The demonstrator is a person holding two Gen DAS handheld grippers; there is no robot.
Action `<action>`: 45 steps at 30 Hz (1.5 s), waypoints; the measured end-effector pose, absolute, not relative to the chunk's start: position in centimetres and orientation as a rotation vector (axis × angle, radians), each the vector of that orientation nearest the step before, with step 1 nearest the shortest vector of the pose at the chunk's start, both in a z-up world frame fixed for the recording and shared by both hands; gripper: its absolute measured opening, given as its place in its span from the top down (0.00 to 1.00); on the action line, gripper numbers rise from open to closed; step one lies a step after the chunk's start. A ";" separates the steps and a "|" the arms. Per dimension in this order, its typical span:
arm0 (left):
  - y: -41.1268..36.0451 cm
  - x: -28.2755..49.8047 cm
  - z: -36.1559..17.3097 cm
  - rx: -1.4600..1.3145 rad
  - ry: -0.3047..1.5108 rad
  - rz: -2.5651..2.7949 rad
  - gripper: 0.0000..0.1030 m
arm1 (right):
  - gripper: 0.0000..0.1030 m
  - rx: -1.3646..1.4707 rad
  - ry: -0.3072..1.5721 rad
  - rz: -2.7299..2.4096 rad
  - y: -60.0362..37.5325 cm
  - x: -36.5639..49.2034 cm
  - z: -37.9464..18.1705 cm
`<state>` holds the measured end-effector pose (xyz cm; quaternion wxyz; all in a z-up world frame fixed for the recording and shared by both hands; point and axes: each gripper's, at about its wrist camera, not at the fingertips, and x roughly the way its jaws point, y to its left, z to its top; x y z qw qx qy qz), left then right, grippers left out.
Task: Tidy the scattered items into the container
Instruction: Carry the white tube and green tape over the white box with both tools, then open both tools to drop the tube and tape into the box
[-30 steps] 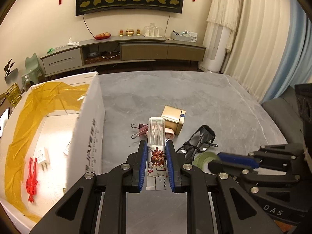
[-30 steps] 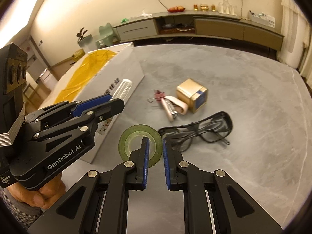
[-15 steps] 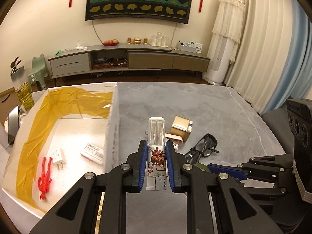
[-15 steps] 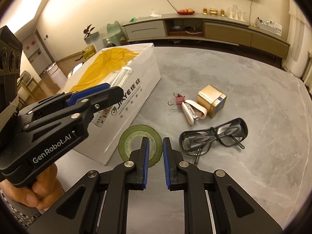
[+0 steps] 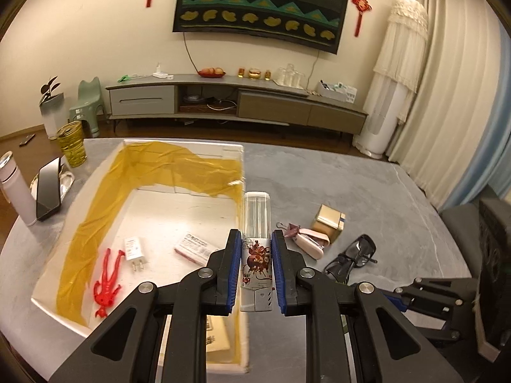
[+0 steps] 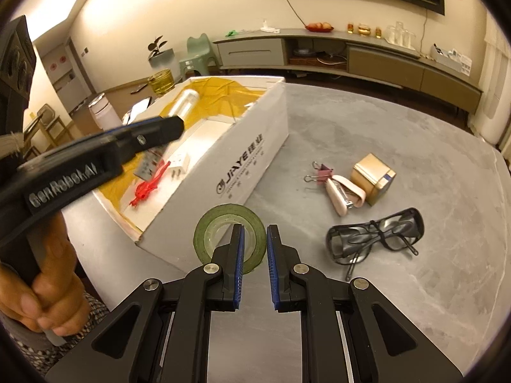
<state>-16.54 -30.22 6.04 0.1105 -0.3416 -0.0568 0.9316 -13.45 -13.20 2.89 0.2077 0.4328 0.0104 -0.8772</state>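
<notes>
My left gripper (image 5: 255, 239) is shut on a clear-capped bottle (image 5: 257, 255) with a cartoon print. It hangs over the right wall of the white box (image 5: 183, 146), which is lined with yellow tape. Inside the box lie a red figure (image 5: 107, 281), a white plug (image 5: 134, 252) and a flat packet (image 5: 194, 250). My right gripper (image 6: 255, 245) is shut on the wall of a green tape roll (image 6: 207, 233), just off the box's near corner (image 6: 249, 159). On the grey table lie dark glasses (image 6: 377, 236), a pink stapler (image 6: 343, 191), a binder clip (image 6: 321, 172) and a gold box (image 6: 373, 178).
A white flask (image 5: 16, 194), a propped phone (image 5: 48, 191) and a yellow glass (image 5: 72, 143) stand left of the box. A person's hand (image 6: 48, 287) grips the left handle. A long TV cabinet (image 5: 236, 102) runs along the far wall.
My left gripper has carried the bottle leftward and higher, from over the table to over the box's right wall. The right gripper has kept hold of the tape roll and risen slightly.
</notes>
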 end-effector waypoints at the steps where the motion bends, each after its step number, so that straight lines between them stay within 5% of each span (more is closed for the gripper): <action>1: -30.7 -16.4 6.3 -0.996 -0.179 2.742 0.80 | 0.86 1.202 0.034 -2.443 -13.4 -13.4 3.0; 45: -41.7 -18.8 3.4 -1.140 -0.739 2.559 0.80 | 0.86 1.057 0.212 -2.426 -23.0 -16.3 6.9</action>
